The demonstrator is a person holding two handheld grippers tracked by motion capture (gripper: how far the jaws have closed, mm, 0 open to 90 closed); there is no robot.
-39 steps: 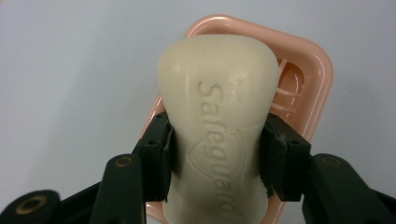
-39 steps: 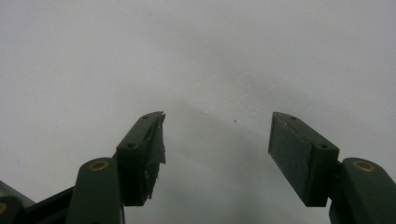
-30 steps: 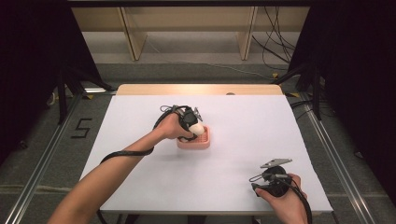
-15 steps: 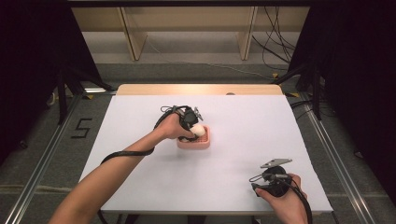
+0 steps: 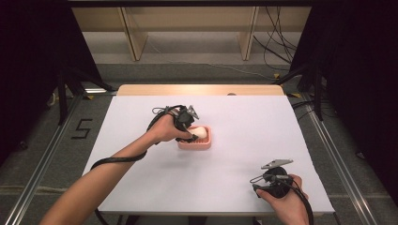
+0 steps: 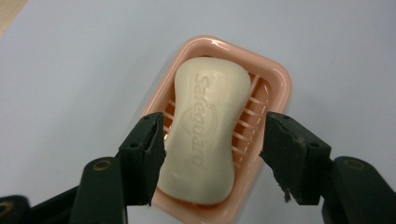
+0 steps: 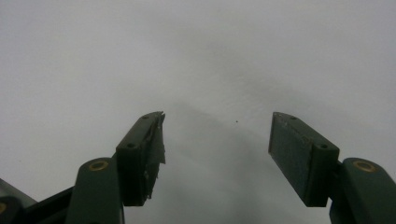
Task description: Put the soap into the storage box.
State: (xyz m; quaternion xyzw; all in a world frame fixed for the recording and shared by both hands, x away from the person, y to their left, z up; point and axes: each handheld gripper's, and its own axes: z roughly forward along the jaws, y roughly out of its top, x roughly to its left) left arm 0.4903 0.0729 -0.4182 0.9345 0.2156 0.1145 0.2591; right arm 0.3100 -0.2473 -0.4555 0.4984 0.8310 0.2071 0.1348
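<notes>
Soap bar [image 5: 200,131], cream-coloured, lies in the pink soap dish [image 5: 206,143] near the middle of the white table [image 5: 244,126]. High view: my left gripper [image 5: 190,132] hangs over the dish's left end, while the right gripper [image 5: 263,186] rests at the near right edge, well apart from the work. Compared with the earlier frames, the left hand has drawn slightly left and up off the dish; the right hand is unchanged.

Left gripper view: the soap bar [image 6: 203,133] sits lengthwise on the ribs of the soap dish [image 6: 280,79], stamped face up (the ribs probably keep it drained). My left gripper [image 6: 212,149] has just been opening; its jaws straddle the bar, the right one clearly off it, so I judge the bar released and settled.

Right gripper view: my right gripper [image 7: 217,149] stands spread and empty over bare table [image 7: 196,56], parked out of the way.
</notes>
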